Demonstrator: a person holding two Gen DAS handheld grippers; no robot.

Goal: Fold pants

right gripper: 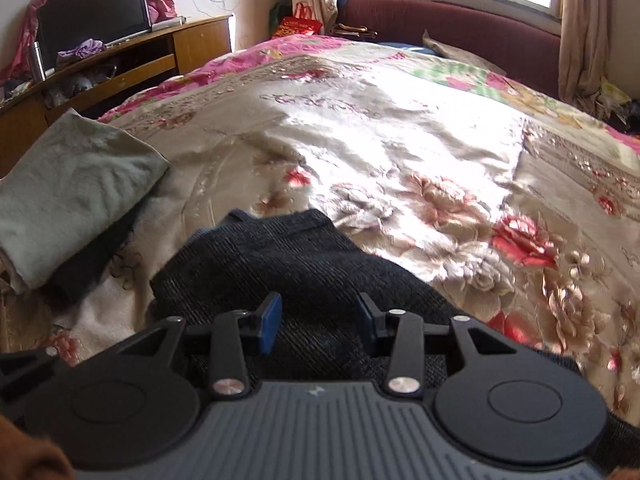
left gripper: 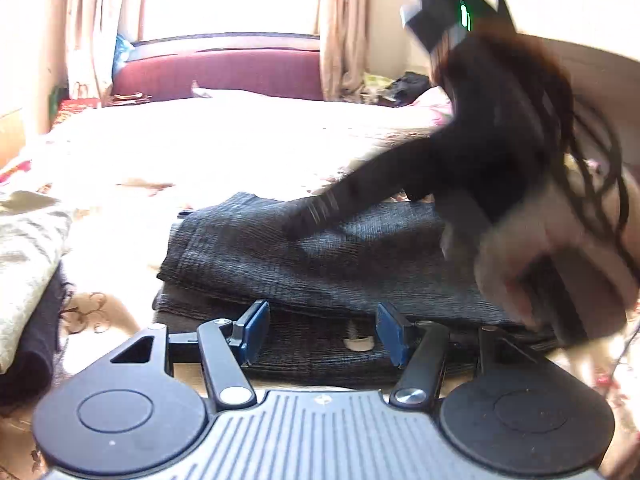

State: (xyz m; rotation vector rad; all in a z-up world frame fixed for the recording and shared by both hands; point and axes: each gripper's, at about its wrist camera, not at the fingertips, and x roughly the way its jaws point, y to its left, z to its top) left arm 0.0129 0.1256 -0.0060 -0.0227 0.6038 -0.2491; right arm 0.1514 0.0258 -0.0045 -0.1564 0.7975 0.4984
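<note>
Dark grey ribbed pants [left gripper: 320, 264] lie folded in layers on the flowered bedspread [left gripper: 224, 148]. My left gripper [left gripper: 322, 330] is open at the near edge of the pile, its blue pads on either side of the lower layers. In the left wrist view the other gripper, blurred, reaches down from the right onto the top of the pants. In the right wrist view the pants [right gripper: 288, 264] lie under my right gripper [right gripper: 320, 320], which is open just above the fabric and holds nothing.
A folded pale green cloth [right gripper: 72, 188] on dark garments lies at the bed's left edge; it also shows in the left wrist view [left gripper: 28, 248]. A maroon headboard [right gripper: 452, 28] and window stand beyond. A wooden desk [right gripper: 120, 68] stands at the far left.
</note>
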